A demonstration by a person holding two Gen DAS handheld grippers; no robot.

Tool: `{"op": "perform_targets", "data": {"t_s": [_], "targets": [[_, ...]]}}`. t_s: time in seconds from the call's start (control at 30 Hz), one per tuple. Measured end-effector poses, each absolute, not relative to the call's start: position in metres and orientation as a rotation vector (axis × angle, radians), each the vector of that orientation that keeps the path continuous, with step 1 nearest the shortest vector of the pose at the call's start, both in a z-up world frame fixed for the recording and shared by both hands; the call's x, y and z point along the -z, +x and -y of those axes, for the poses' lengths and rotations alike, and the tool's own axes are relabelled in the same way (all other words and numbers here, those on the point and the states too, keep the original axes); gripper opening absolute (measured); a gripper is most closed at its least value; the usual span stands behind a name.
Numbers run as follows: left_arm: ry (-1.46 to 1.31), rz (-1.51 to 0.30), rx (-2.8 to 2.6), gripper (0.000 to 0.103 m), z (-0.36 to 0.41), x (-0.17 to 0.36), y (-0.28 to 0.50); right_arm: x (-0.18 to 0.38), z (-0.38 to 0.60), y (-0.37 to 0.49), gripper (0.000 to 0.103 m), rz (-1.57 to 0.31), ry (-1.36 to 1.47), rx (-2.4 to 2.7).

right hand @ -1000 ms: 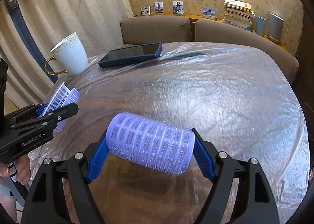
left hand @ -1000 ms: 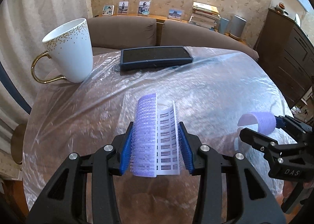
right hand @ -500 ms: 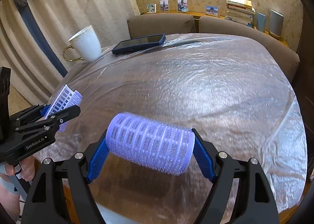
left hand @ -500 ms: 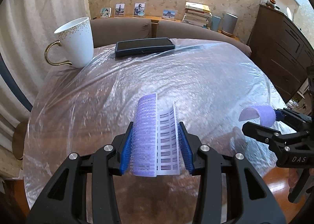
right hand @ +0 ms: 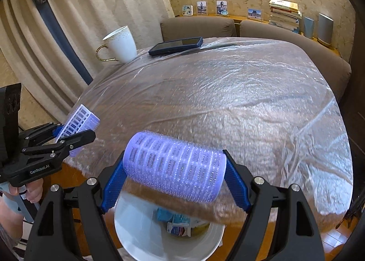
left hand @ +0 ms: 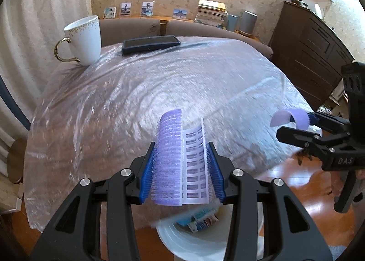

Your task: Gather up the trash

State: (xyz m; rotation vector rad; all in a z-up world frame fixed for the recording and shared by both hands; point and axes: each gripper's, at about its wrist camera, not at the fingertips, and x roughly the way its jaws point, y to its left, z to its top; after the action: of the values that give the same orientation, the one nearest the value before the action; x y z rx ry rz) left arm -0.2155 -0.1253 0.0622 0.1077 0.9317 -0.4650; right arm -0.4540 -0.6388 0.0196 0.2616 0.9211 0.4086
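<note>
- The left gripper [left hand: 182, 165] clamps a flattened purple hair roller [left hand: 180, 165], long axis pointing forward along the fingers.
- The right gripper [right hand: 175, 176] pinches a whole roller [right hand: 174, 166] end to end, crosswise.
- Both hang near a white bin [right hand: 146, 233] by the table [right hand: 228, 101] edge.
- They look light, springy, bristly; the crushed one is probably split.

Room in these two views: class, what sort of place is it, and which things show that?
Most likely a home living or dining room: a sofa behind a table wrapped in plastic, framed photos and stacked books on a ledge, a curtain, and a dark dresser.
</note>
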Motion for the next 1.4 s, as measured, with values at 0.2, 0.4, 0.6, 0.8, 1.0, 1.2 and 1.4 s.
{"op": "perform_targets", "data": {"t_s": [0.2, 0.4, 0.6, 0.8, 1.0, 1.2, 1.4], "targets": [[0.107, -0.96, 0.508, 0.044, 0.123, -0.058, -0.241, -0.017, 0.636, -0.478, 0.077, -0.943, 0.254, -0.438], [0.131, -0.987, 0.546, 0.044, 0.128, -0.051, -0.264, -0.01, 0.633, -0.495, 0.078, -0.975, 0.247, -0.458], [0.145, -1.022, 0.573, 0.044, 0.135, -0.041, -0.277, 0.002, 0.628, -0.509, 0.077, -1.012, 0.232, -0.469], [0.184, -1.054, 0.576, 0.044, 0.141, -0.027, -0.289, 0.014, 0.623, -0.522, 0.078, -1.051, 0.203, -0.473], [0.21, -1.091, 0.58, 0.044, 0.145, -0.009, -0.3, 0.028, 0.616, -0.529, 0.078, -1.087, 0.195, -0.48], [0.225, -1.137, 0.576, 0.044, 0.148, 0.013, -0.305, 0.047, 0.61, -0.532, 0.078, -1.125, 0.18, -0.474], [0.233, -1.18, 0.547, 0.044, 0.148, 0.037, -0.303, 0.066, 0.601, -0.53, 0.078, -1.154, 0.16, -0.456]]}}
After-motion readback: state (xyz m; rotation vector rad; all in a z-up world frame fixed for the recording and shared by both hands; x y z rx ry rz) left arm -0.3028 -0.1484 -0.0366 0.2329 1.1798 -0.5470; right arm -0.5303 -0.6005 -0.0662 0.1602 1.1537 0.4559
